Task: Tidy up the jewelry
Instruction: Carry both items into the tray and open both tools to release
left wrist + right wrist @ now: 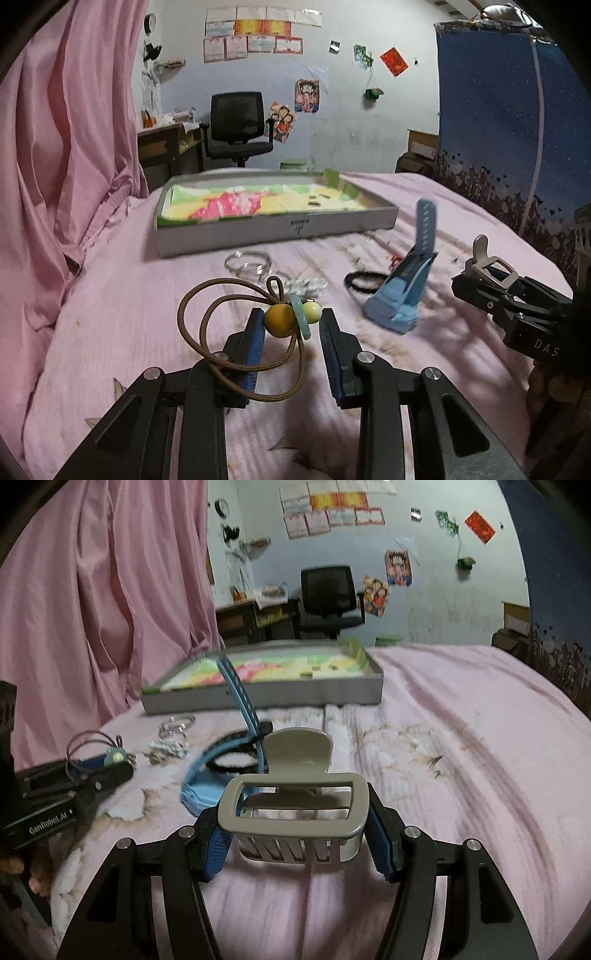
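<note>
The left gripper (291, 321) holds a brown hair tie (221, 332) by its beads: a yellow bead (279, 319), a pale blue ring and a small green bead sit between the two blue pads, and the pads press on them from both sides. The loops of the tie hang over the left finger, above the pink sheet (110, 332).

The right gripper (295, 827) pinches a grey hair claw (291, 812) at its two ends. The claw lies across the fingers with its flat handle pointing away from the camera and its teeth pointing down. In the left view the same claw (487, 266) is seen at the right edge, held above the bed.

On the sheet between the two grippers lies a blue watch (402, 295) with one strap standing up. Just behind it there is a black hair tie (364, 282). Near them are a clear bangle (247, 262) and a small white and grey piece that I cannot identify.

Further back on the bed stands a shallow grey box (277, 229) with a colourful lining. Two or three small dark things lie inside it, near its right end; they are too small to name. A pink curtain (74, 147) hangs at the left of the bed.
</note>
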`<state>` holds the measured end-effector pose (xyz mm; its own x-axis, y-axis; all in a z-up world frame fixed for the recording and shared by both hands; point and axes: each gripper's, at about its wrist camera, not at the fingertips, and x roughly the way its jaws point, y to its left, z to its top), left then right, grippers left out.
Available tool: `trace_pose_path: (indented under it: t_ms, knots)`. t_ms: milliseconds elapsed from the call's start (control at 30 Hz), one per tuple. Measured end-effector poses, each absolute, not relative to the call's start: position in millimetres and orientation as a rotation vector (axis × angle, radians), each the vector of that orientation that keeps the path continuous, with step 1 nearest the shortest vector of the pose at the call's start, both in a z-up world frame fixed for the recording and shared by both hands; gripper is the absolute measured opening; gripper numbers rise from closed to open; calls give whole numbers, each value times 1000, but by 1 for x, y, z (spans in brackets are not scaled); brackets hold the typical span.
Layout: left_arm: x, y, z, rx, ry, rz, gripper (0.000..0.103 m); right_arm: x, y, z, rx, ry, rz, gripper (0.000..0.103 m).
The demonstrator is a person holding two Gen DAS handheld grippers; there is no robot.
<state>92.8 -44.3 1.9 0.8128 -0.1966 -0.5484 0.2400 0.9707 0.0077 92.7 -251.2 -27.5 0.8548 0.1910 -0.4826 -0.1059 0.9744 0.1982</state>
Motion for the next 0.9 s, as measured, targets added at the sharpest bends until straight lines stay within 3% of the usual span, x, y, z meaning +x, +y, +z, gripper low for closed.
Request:
trace_pose_path:
  t_ms: [300,533,733,900]
  knots:
    - [110,-40,68,90,533,-252,29,84,-255,17,191,398,197,58]
    - [181,-28,113,130,530,-225,29,150,-247,69,176,409,269,58]
    - [256,-9,107,51,586,-193,29,244,-233,98,176,448,295,58]
    - [314,12,74,-6,684,-178,29,311,-218,84,178,523,289,58]
